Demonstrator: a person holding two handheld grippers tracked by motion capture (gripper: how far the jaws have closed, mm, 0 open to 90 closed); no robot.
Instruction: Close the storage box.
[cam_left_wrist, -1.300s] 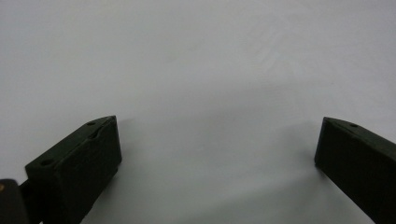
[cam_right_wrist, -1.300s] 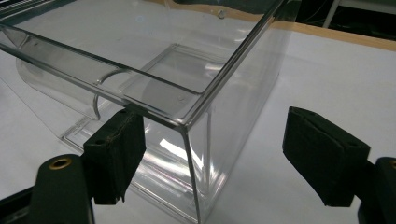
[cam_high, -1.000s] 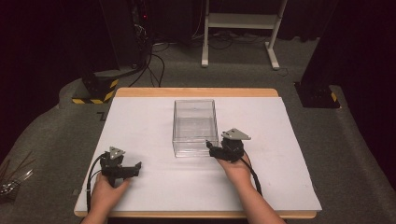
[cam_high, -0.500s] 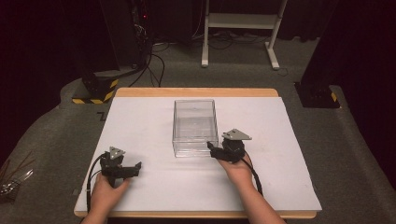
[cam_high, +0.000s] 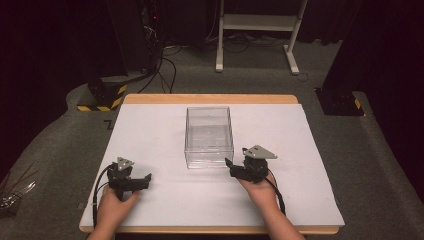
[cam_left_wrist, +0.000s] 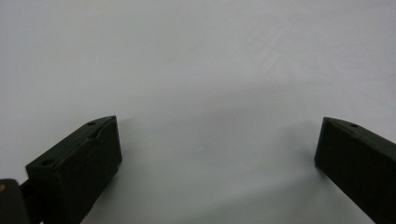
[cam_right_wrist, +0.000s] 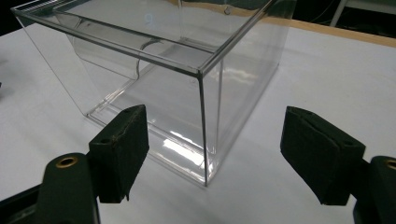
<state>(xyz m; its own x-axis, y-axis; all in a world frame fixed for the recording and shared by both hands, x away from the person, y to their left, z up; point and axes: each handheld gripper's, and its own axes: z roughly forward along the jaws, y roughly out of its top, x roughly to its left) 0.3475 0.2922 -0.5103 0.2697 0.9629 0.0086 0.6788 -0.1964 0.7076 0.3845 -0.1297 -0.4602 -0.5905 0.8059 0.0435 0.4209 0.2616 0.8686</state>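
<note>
Right gripper (cam_high: 231, 167) rests low on the table (cam_high: 320, 165), jaws apart, aimed at the near right corner of the clear box (cam_high: 209, 135) mid-table; left gripper (cam_high: 145, 180) rests near-left, jaws apart, well clear.

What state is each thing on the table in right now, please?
Clear box: upright, open at the top, empty, untouched.
Left gripper: open, low over bare white sheet, holding nothing.
Right gripper: open, its jaws aimed at the box's near corner, not gripping it.
</note>
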